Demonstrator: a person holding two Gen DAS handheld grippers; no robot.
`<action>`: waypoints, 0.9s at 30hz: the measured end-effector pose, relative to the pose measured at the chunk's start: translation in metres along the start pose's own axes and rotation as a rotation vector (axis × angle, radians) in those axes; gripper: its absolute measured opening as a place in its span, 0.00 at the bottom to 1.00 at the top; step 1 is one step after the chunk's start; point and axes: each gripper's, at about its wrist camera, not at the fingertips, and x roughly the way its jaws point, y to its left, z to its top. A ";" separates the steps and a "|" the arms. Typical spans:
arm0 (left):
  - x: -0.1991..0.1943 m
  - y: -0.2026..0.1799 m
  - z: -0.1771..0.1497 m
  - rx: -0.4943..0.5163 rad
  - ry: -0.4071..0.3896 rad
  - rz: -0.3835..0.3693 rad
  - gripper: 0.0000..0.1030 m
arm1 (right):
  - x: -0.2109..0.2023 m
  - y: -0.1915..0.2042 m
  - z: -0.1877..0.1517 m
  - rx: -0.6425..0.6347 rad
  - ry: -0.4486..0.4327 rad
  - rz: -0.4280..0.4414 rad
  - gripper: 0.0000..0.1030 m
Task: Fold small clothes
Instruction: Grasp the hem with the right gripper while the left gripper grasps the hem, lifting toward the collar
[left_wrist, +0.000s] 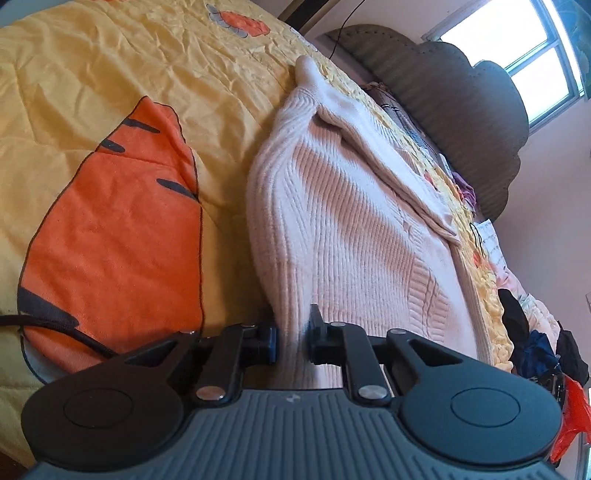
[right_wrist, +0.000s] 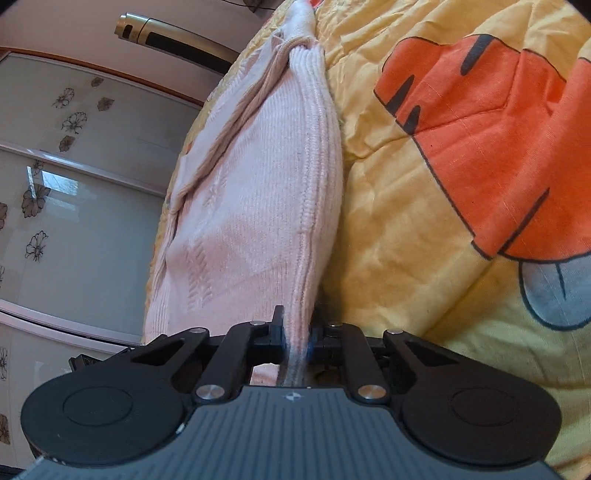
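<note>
A pale pink ribbed knit sweater (left_wrist: 343, 206) lies on a yellow quilt (left_wrist: 122, 62) with orange tiger prints. My left gripper (left_wrist: 293, 338) is shut on the sweater's near edge, and the knit runs away from the jaws in a raised fold. In the right wrist view the same sweater (right_wrist: 258, 192) stretches away from my right gripper (right_wrist: 297, 341), which is shut on another part of its edge. The knit is lifted a little off the quilt (right_wrist: 424, 240) at both grips. A sleeve lies folded over the body.
A padded brown headboard (left_wrist: 461, 110) and a window (left_wrist: 517, 44) stand beyond the bed. Loose clothes and clutter (left_wrist: 535, 332) lie at the quilt's far right edge. A wardrobe with flower-patterned doors (right_wrist: 74, 184) stands beside the bed.
</note>
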 end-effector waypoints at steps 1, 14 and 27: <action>-0.002 0.001 -0.001 -0.009 0.001 -0.003 0.14 | 0.000 0.000 -0.001 0.000 -0.002 0.002 0.14; -0.026 -0.011 0.048 -0.092 -0.075 -0.210 0.14 | -0.025 0.029 0.026 -0.008 -0.118 0.222 0.14; 0.003 -0.044 0.135 -0.041 -0.132 -0.239 0.13 | -0.016 0.086 0.116 -0.126 -0.208 0.320 0.15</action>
